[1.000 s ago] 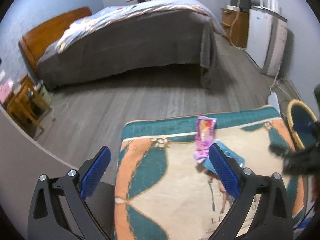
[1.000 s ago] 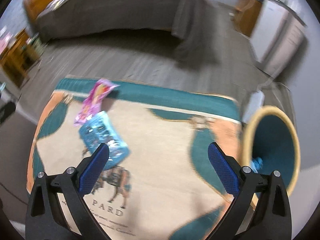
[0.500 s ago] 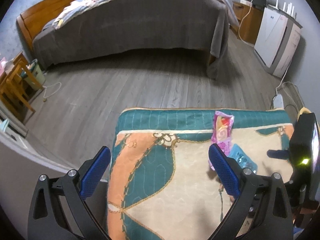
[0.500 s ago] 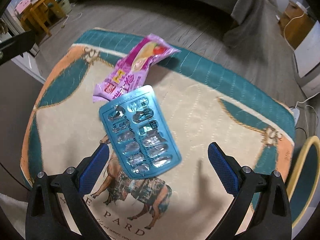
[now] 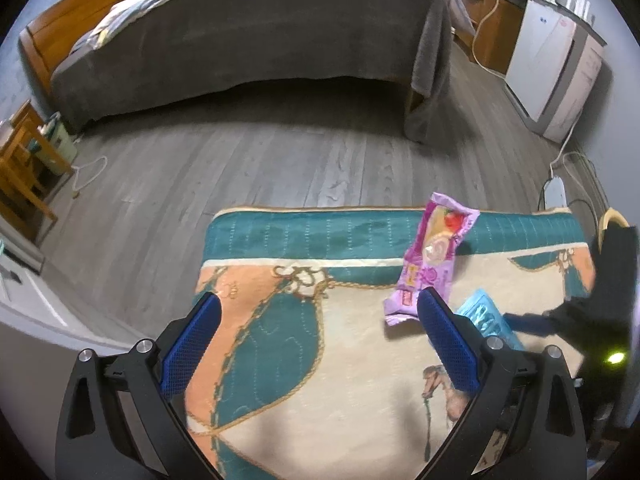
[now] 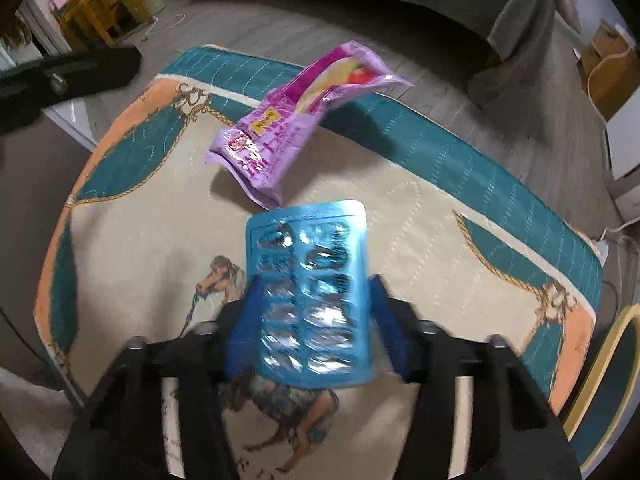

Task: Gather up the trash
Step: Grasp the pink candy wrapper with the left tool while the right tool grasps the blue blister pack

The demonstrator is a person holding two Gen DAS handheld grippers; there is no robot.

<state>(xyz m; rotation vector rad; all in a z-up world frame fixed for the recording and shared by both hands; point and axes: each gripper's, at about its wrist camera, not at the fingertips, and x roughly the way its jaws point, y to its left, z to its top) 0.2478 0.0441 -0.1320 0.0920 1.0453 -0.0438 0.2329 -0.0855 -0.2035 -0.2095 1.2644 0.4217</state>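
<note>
A blue blister pack (image 6: 312,300) lies on the patterned table cloth (image 6: 140,216), and my right gripper (image 6: 316,320) has its blue fingers closed in against both of its long edges. A pink snack wrapper (image 6: 288,124) lies just beyond it. In the left wrist view the wrapper (image 5: 432,260) and the blister pack (image 5: 486,318) sit ahead to the right. My left gripper (image 5: 316,344) is open and empty above the cloth. The right gripper (image 5: 592,316) shows at the right edge of that view.
A round bin with a yellow rim (image 6: 600,368) stands beside the table's right end. A bed with a grey cover (image 5: 256,40) fills the far side of the room. A white cabinet (image 5: 556,68) and a power strip (image 5: 554,192) lie at the right.
My right gripper has moved down over the blister pack and its fingers have closed from wide open onto the pack's edges. The left gripper has stayed open and shifted slightly.
</note>
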